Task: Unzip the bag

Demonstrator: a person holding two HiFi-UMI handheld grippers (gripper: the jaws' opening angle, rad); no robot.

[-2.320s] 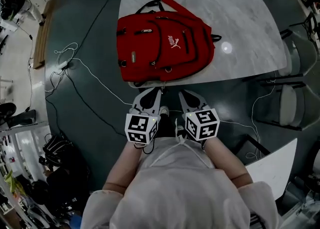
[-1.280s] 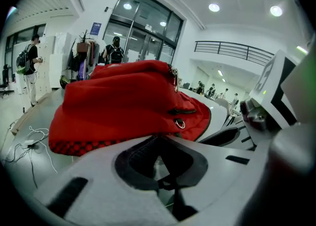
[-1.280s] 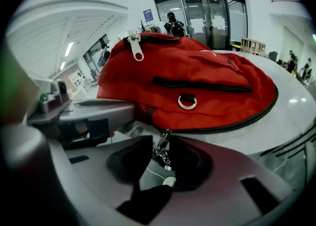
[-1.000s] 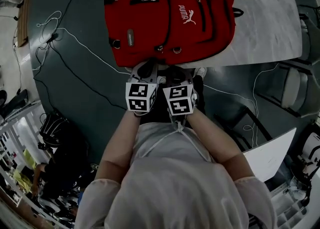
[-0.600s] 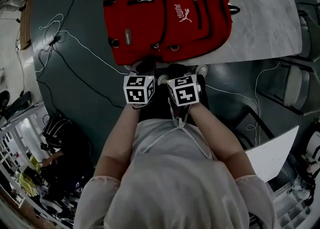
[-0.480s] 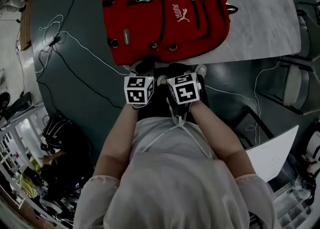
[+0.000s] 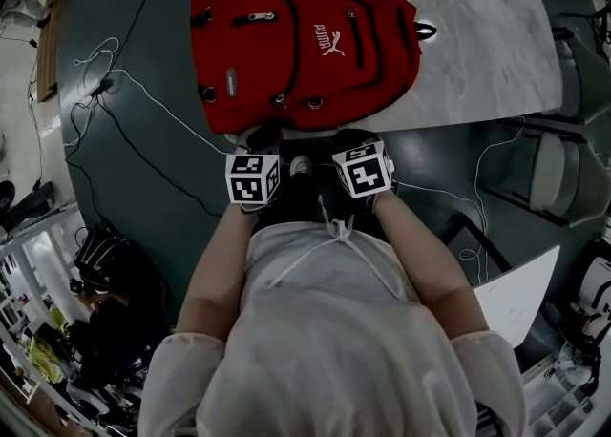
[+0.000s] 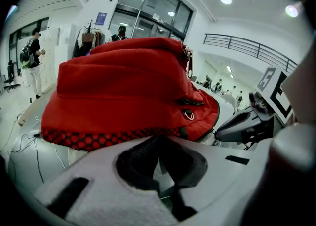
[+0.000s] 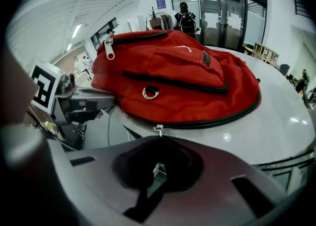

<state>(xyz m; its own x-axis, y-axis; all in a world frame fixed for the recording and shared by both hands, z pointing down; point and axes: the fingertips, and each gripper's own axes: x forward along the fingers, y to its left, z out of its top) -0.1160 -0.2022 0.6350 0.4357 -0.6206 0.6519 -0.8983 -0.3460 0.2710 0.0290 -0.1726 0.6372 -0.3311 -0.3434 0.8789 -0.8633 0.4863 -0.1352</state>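
Note:
A red backpack [image 7: 296, 44] lies flat on the marble table [image 7: 477, 34], its bottom end toward me at the near edge. My left gripper [image 7: 264, 135] sits at that bottom edge, left of centre, jaws closed, and the red fabric [image 8: 123, 87] fills its view above the jaws [image 8: 159, 138]. My right gripper [image 7: 355, 137] is beside it, also shut. A small metal zip pull [image 9: 158, 130] on the black main zipper hangs right at the right gripper's [image 9: 159, 138] tips; I cannot see it clamped. A metal ring [image 9: 150, 93] sits above it.
Cables [image 7: 124, 101] trail over the dark floor left of the table. Chairs [image 7: 554, 168] stand at the right and a white tabletop [image 7: 516, 297] at the lower right. People [image 9: 183, 15] stand far off in the hall.
Both grippers have come forward from the floor side to the bag's bottom edge. In the last half second the two cubes have drawn slightly apart.

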